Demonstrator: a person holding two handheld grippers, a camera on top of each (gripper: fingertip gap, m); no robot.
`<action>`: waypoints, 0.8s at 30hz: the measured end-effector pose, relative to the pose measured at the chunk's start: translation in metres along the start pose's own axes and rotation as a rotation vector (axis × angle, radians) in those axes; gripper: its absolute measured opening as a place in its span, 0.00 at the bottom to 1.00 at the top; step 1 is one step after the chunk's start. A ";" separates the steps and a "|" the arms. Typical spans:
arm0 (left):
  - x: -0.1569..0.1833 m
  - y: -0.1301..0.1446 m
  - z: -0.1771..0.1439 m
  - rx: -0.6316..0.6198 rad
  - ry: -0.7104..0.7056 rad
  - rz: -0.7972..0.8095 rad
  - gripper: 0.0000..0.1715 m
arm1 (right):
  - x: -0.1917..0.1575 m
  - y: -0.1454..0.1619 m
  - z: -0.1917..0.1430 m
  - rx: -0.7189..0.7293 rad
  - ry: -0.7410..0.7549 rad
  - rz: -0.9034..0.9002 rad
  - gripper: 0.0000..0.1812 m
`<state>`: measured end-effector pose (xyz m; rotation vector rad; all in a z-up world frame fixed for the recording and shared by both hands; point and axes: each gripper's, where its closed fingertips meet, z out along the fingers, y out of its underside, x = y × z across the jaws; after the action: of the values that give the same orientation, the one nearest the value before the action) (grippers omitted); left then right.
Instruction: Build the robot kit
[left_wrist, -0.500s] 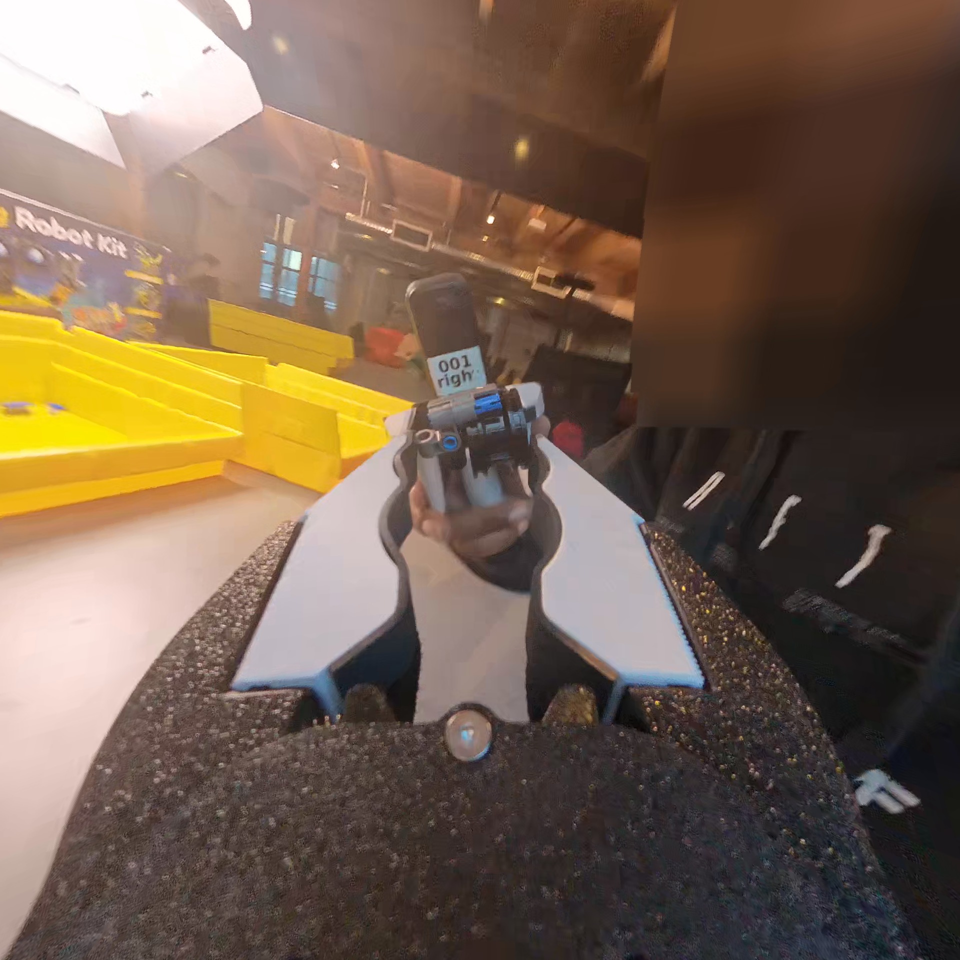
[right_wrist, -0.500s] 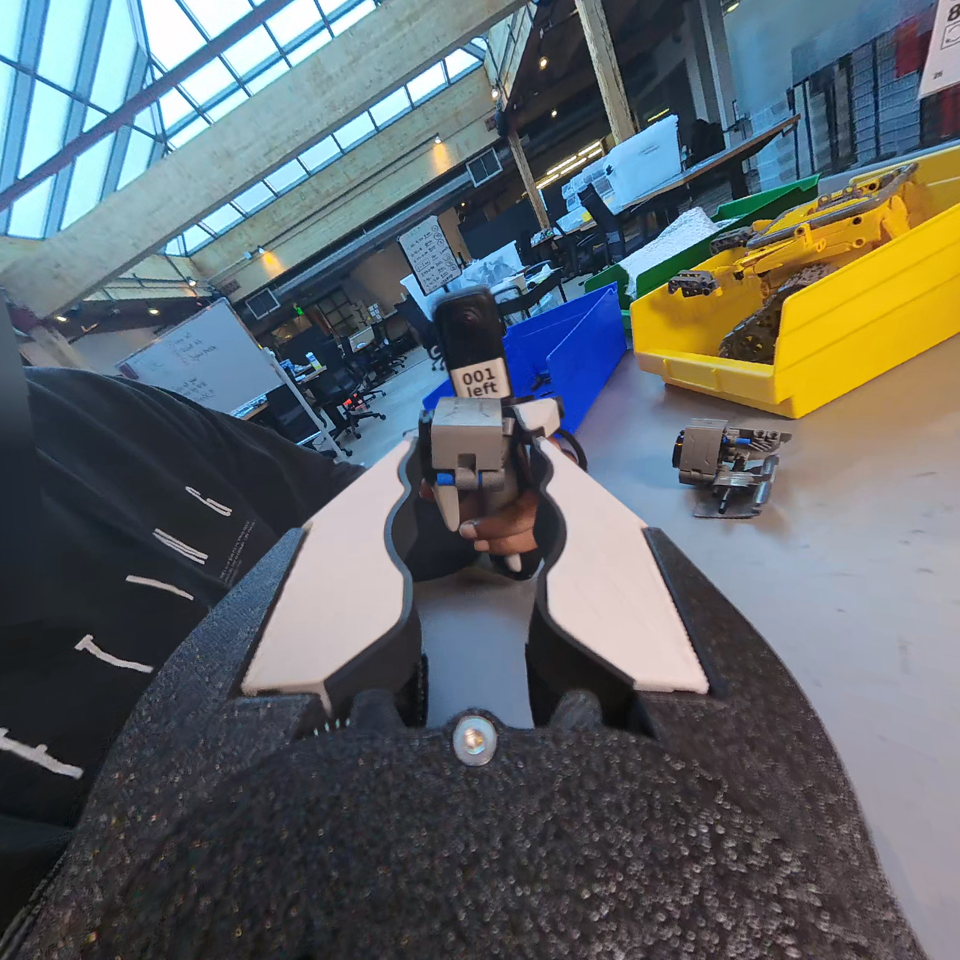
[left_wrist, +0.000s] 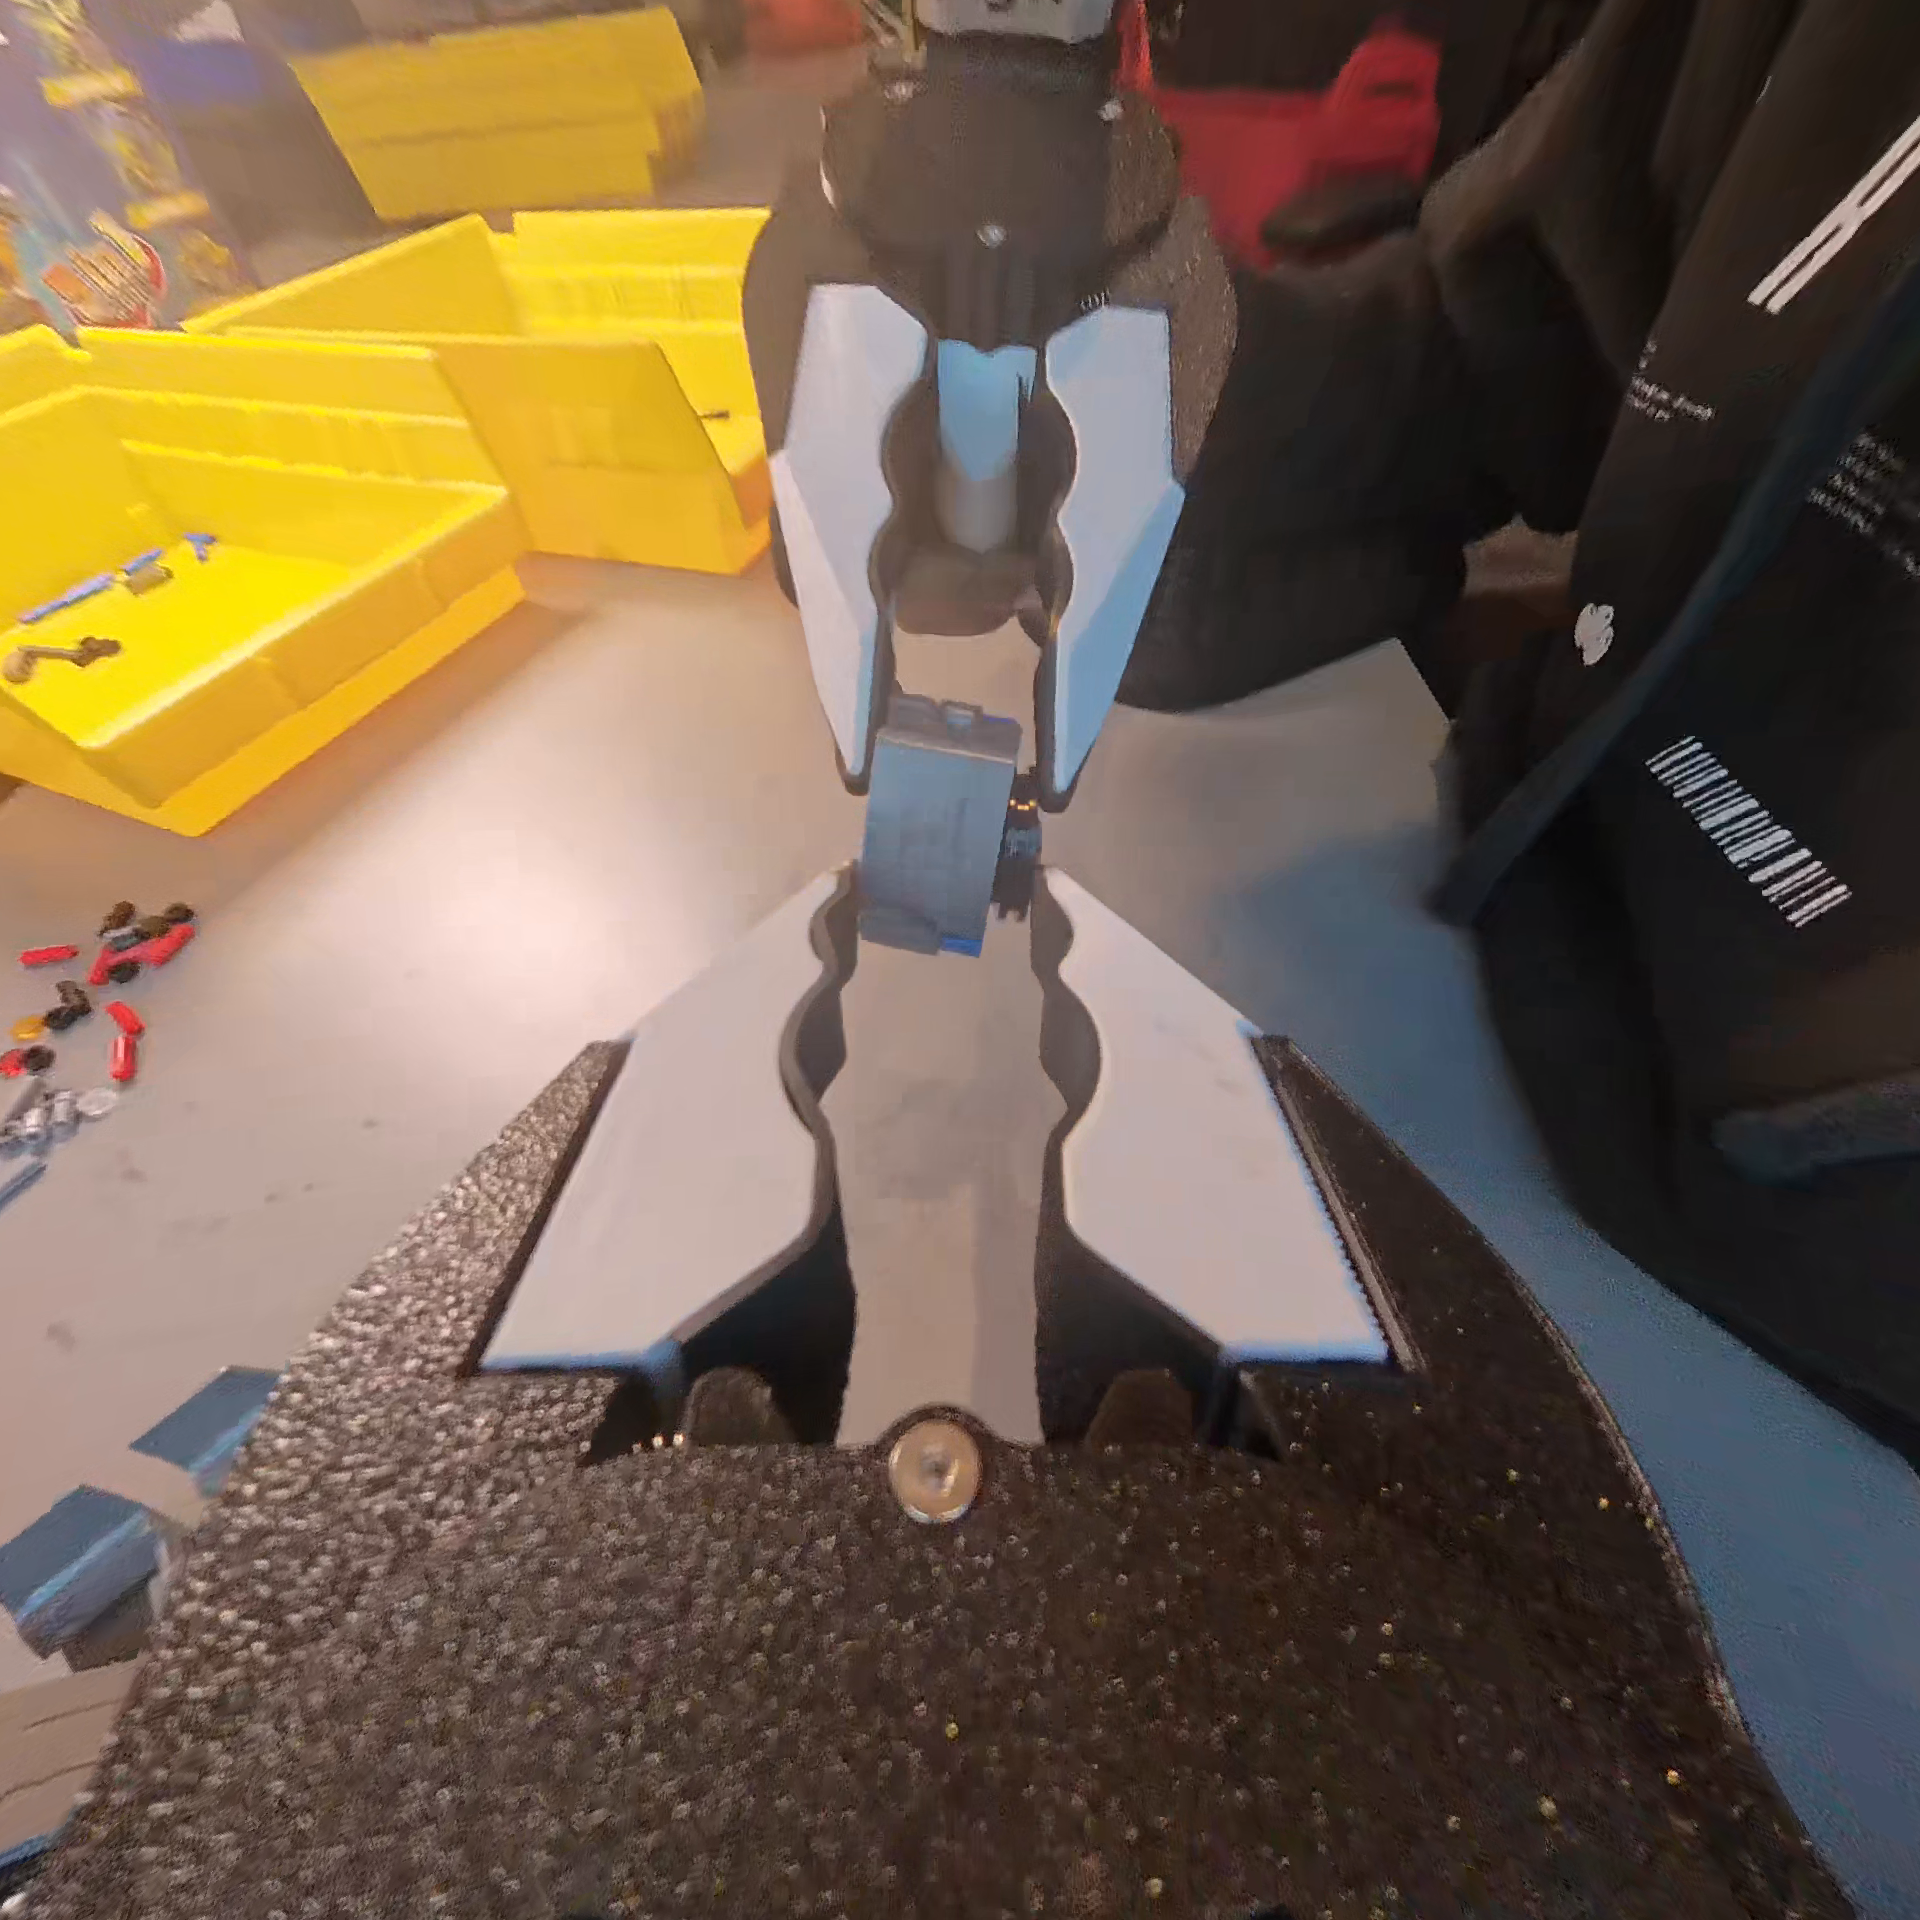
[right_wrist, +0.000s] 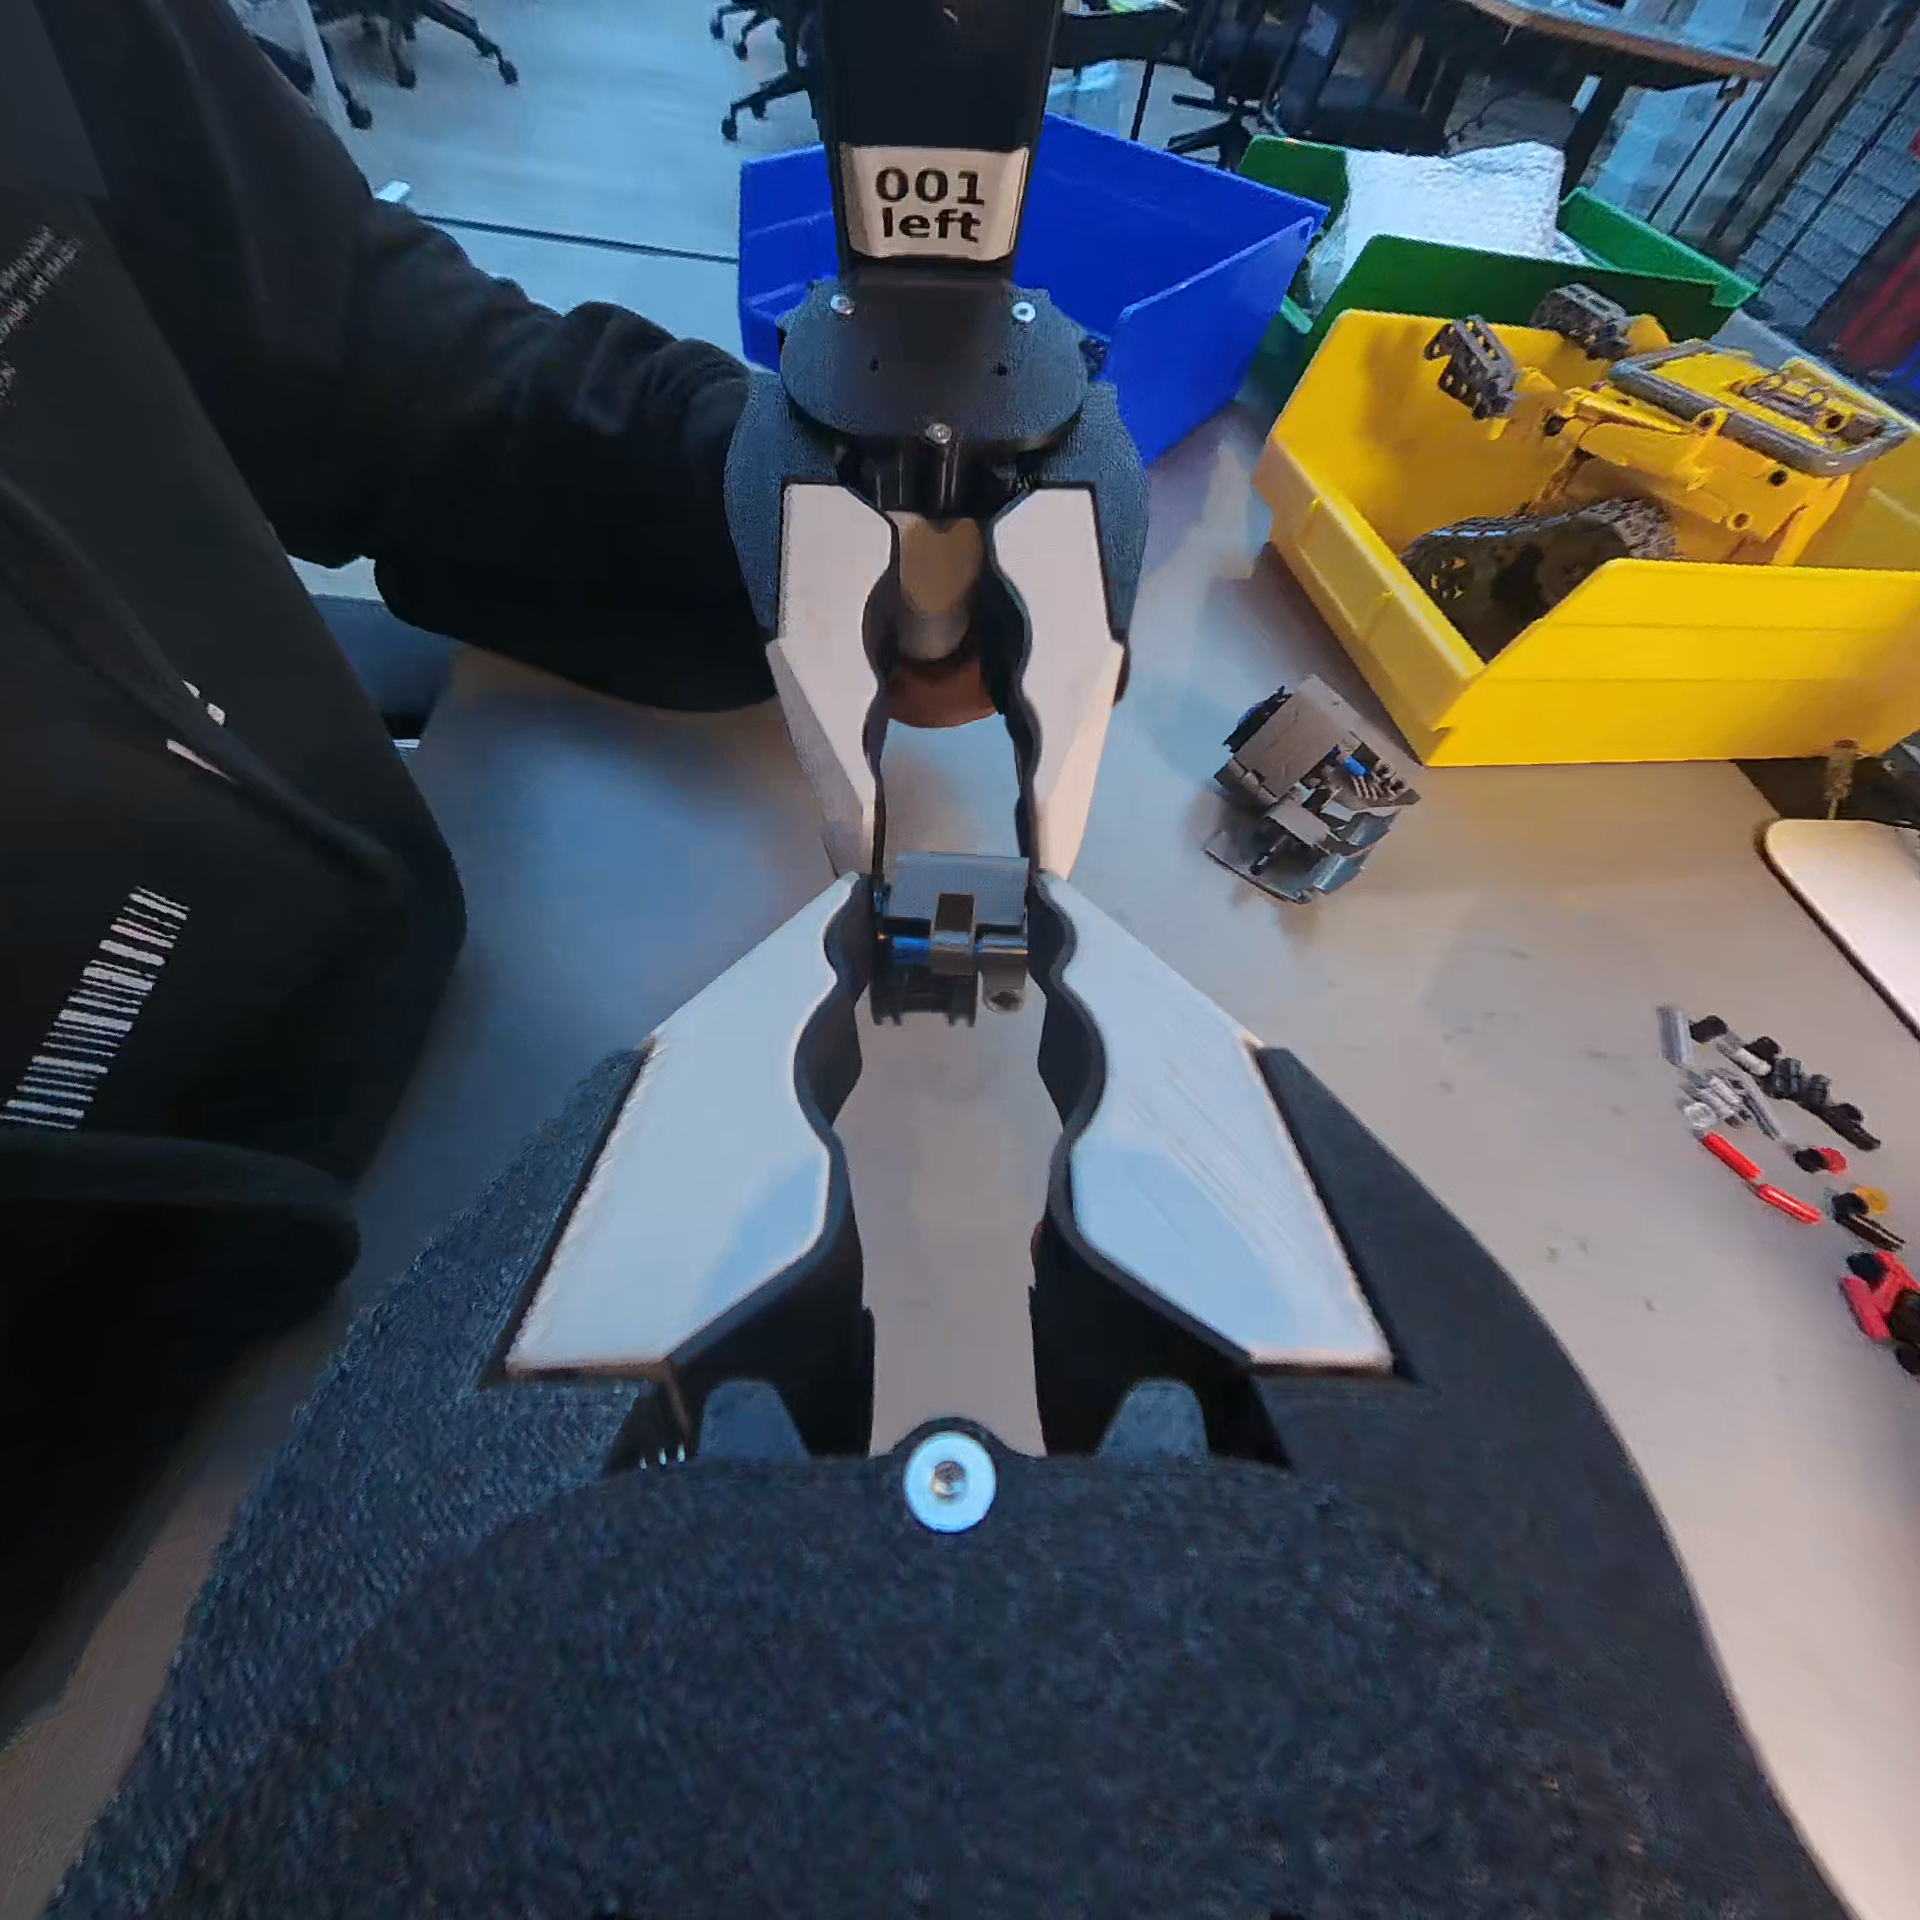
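Grey brick block is hanging between both grippers — left gripper and right gripper are pinching it by their tips. One slip, and it is dropping onto the table.

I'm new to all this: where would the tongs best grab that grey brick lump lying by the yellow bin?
Grip the grey brick lump by its blocky body, across its broad flat sides, coming from above. It lies tilted on the table, and thin bits jutting from its lower end look poor to pinch.
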<state>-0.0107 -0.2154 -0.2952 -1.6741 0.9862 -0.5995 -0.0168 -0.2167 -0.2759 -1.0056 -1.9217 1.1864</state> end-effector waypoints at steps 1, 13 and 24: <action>0.002 0.001 0.002 -0.004 0.008 -0.005 0.19 | -0.002 -0.001 0.000 0.008 -0.009 0.001 0.16; -0.012 -0.028 -0.012 0.170 -0.138 0.081 0.18 | 0.011 -0.031 -0.017 0.259 0.016 0.064 0.20; -0.001 -0.032 -0.016 0.190 -0.031 -0.013 0.26 | 0.005 -0.008 -0.005 0.123 0.009 -0.038 0.16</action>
<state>-0.0141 -0.2195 -0.2601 -1.5178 0.8689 -0.6530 -0.0171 -0.2129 -0.2663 -0.9040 -1.8292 1.2593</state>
